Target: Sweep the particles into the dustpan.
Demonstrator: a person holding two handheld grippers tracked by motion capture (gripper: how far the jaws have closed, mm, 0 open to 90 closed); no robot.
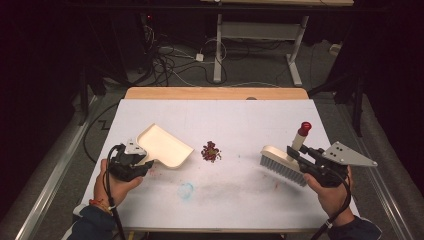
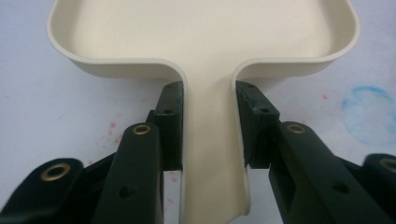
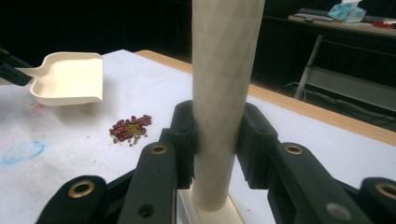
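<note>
Looking down from the high view, I see my left gripper [image 1: 142, 162] clamped on the handle of the dustpan [image 1: 165, 145], whose pan sits on the left half of the table [image 1: 240, 115] with its open mouth turned toward the far left. My right gripper [image 1: 296, 154] is closed around the handle of the brush [image 1: 281, 164], bristles down on the right side, its red cap pointing up. Between the 2 lies a small pile of beans [image 1: 211, 151], apart from both, and a faint blue smudge [image 1: 185, 190] marks the table nearer me. From the left gripper view, my 2 jaws press on either side of the dustpan [image 2: 205, 42] handle, the pan spreading out just beyond them. From the right gripper view, my jaws grip the brush [image 3: 224, 84] handle, which stands upright between them; the beans [image 3: 130, 128] lie to the left, and the dustpan [image 3: 70, 77] rests farther off.
</note>
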